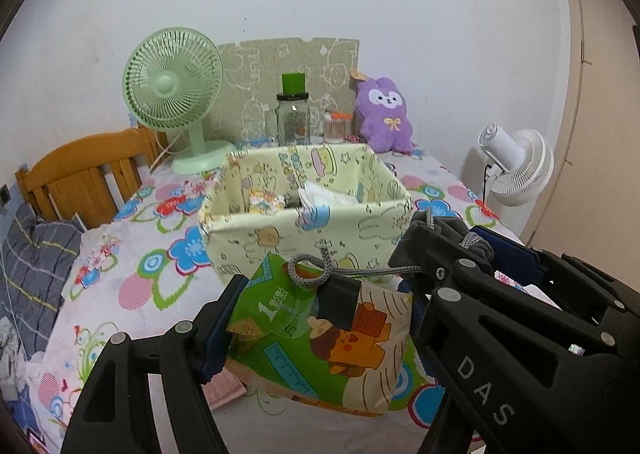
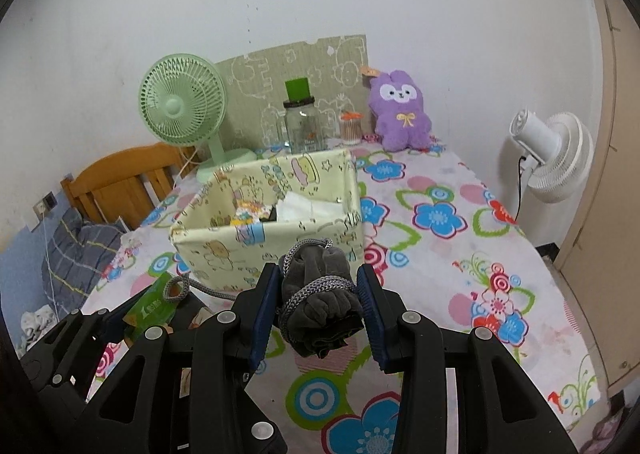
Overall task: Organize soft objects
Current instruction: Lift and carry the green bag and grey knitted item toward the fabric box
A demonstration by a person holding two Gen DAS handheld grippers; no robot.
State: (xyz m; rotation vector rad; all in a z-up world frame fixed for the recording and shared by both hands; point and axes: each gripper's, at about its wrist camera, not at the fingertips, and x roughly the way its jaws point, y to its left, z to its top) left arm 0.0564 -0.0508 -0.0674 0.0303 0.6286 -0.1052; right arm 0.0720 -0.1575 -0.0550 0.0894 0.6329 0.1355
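My left gripper is shut on a colourful cartoon tissue pack, held just above the flowered bedsheet in front of the pale yellow fabric storage box. My right gripper is shut on a rolled grey cloth pouch wound with a grey cord; the cord's loop trails left over the tissue pack. The right gripper shows in the left wrist view, holding the pouch beside the box. The box holds small packets and white tissue.
At the back stand a green fan, a glass jar with green lid, a cotton swab tub and a purple plush rabbit. A white fan is off the bed's right. Wooden headboard at left.
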